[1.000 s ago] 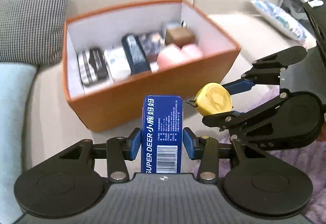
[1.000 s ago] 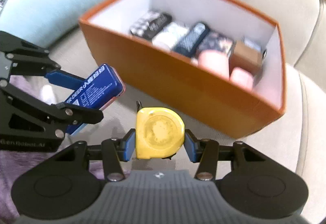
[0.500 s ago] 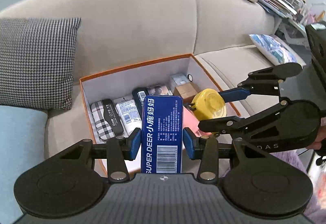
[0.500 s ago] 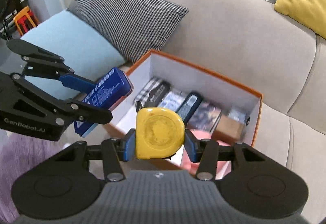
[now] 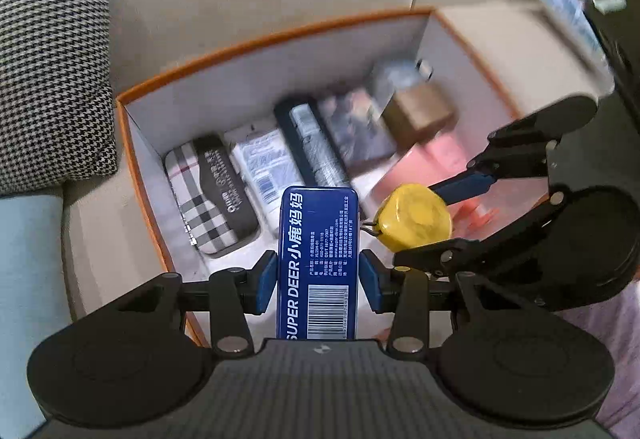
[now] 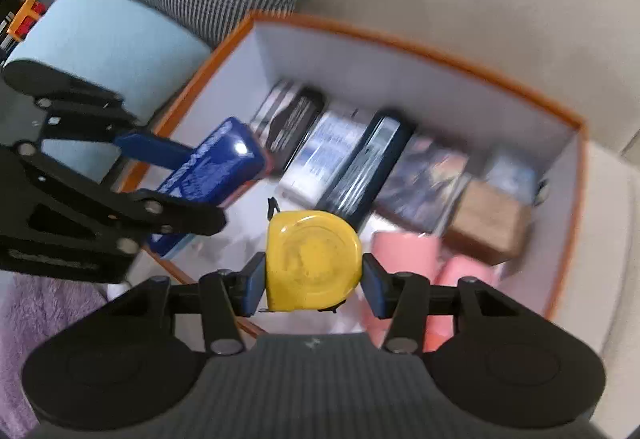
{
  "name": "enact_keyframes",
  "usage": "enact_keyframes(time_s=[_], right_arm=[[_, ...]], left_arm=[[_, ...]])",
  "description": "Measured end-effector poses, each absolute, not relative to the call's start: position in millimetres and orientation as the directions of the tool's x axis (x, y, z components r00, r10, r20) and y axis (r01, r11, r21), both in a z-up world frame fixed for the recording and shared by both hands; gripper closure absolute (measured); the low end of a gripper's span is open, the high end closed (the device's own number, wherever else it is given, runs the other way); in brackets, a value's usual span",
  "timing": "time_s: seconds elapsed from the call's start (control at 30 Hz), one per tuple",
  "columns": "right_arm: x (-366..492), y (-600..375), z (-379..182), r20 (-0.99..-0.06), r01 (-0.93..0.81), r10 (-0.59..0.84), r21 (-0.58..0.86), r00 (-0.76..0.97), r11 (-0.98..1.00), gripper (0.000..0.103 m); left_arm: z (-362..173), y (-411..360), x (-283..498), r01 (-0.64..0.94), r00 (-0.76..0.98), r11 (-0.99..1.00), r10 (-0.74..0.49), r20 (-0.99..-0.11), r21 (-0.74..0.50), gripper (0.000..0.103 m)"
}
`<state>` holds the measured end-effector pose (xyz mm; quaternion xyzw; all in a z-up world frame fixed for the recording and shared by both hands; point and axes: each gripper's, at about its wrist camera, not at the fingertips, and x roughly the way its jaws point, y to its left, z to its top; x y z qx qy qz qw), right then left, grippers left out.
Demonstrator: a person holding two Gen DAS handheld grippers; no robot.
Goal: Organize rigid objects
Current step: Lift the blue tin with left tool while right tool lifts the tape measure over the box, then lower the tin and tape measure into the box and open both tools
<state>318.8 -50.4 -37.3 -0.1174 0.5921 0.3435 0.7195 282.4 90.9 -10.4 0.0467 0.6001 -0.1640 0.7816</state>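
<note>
Sofa-top orange box (image 5: pixel 132 143) at twelve o'clock — left gripper (image 5: pixel 318 275) clamps stiff, slick blue tin (image 5: pixel 318 263) by its long sides; right gripper (image 6: pixel 313 279) pinches dense yellow tape measure (image 6: pixel 313 259) across its flats.

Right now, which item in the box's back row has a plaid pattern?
The plaid tin at the row's left end in the orange box; its neighbours show printed labels.

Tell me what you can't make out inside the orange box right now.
- Left wrist view: motion blur smears the brown block and the pink items.
- Left wrist view: the blue tin hides the box floor behind it.
- Right wrist view: the yellow tape measure covers the near floor; labels on the packs are unreadable.
</note>
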Motion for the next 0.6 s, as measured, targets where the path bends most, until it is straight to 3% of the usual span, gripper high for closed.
enact_keyframes(time_s=[0.33, 0.6], right_arm=[[333, -26, -86, -0.958, -0.666, 0.273, 0.262, -0.091, 0.698, 0.052], [352, -28, -102, -0.934, -0.579, 0.280, 0.358, -0.223, 0.733, 0.051]], left_arm=[[-39, 82, 291, 0.460, 0.115, 0.886, -0.128, -0.985, -0.061, 0.053], [-50, 70, 294, 0.642, 0.067, 0.766, -0.054, -0.996, 0.002, 0.053]])
